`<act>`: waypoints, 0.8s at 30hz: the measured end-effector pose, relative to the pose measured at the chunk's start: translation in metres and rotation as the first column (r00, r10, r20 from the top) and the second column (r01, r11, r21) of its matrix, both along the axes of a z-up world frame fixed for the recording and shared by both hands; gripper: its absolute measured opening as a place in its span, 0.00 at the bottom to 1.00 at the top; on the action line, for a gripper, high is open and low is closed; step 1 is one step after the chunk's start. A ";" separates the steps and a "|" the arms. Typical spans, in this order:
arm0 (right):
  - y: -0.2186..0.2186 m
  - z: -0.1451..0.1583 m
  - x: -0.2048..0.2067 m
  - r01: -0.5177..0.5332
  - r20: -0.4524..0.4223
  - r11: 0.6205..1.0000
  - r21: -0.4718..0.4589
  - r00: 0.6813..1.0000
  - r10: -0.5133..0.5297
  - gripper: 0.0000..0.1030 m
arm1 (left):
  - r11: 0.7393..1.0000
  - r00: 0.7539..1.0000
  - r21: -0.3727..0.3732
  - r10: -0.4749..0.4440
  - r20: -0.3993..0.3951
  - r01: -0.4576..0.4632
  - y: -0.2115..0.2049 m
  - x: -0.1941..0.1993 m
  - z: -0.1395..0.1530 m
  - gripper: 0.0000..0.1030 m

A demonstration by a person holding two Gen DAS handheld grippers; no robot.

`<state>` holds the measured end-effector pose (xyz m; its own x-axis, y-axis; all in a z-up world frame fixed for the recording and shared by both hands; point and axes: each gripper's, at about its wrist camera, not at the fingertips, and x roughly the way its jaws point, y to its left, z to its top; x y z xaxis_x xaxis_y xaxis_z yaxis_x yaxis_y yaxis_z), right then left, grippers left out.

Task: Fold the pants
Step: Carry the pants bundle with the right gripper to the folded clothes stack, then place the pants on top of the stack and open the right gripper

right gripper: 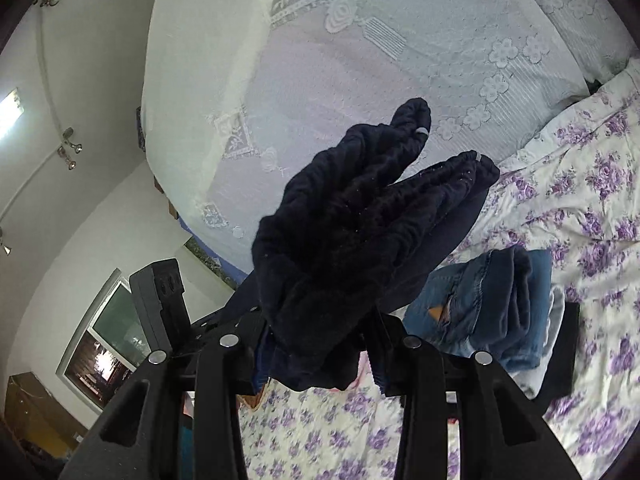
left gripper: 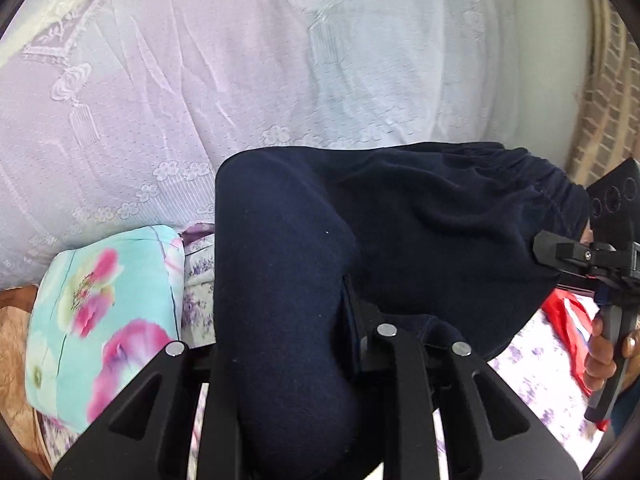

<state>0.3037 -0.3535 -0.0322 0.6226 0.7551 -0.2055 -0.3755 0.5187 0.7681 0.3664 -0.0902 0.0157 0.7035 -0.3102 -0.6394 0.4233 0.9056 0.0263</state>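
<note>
Dark navy pants [left gripper: 380, 240] hang in the air between my two grippers, above the bed. My left gripper [left gripper: 288, 344] is shut on a thick fold of the navy cloth, which drapes over its fingers. My right gripper [right gripper: 316, 344] is shut on the gathered elastic waistband [right gripper: 360, 216], which bunches up in front of the camera. The right gripper also shows at the right edge of the left wrist view [left gripper: 560, 252], clamped on the waistband end, with the person's hand on its handle.
A white lace bedspread [left gripper: 280, 60] covers the far part of the bed. A purple-flowered sheet [right gripper: 580, 200] lies nearer. Folded blue jeans [right gripper: 492, 300] sit on the sheet. A turquoise flowered pillow [left gripper: 104, 320] lies at left. A red item [left gripper: 568, 320] lies at right.
</note>
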 end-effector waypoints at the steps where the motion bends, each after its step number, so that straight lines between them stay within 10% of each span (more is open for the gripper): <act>1: 0.000 -0.014 0.015 0.009 -0.032 1.000 0.009 0.999 -0.009 0.38 | 1.000 1.000 0.012 0.013 -0.010 -0.013 -0.003 0.015 -0.014 0.22; 7: -0.015 -0.149 0.062 0.146 -0.285 0.989 0.022 0.949 -0.134 0.33 | 0.983 0.984 0.164 0.109 -0.138 -0.086 -0.028 0.076 -0.146 0.37; 17: -0.018 -0.147 0.062 0.105 -0.198 0.993 0.053 0.976 -0.093 0.41 | 0.990 0.992 0.111 0.094 -0.088 -0.084 -0.026 0.066 -0.140 0.38; 24: -0.008 -0.126 0.058 0.084 -0.164 0.996 -0.008 0.983 -0.084 0.78 | 0.989 0.986 0.109 0.111 -0.126 -0.097 -0.022 0.067 -0.137 0.39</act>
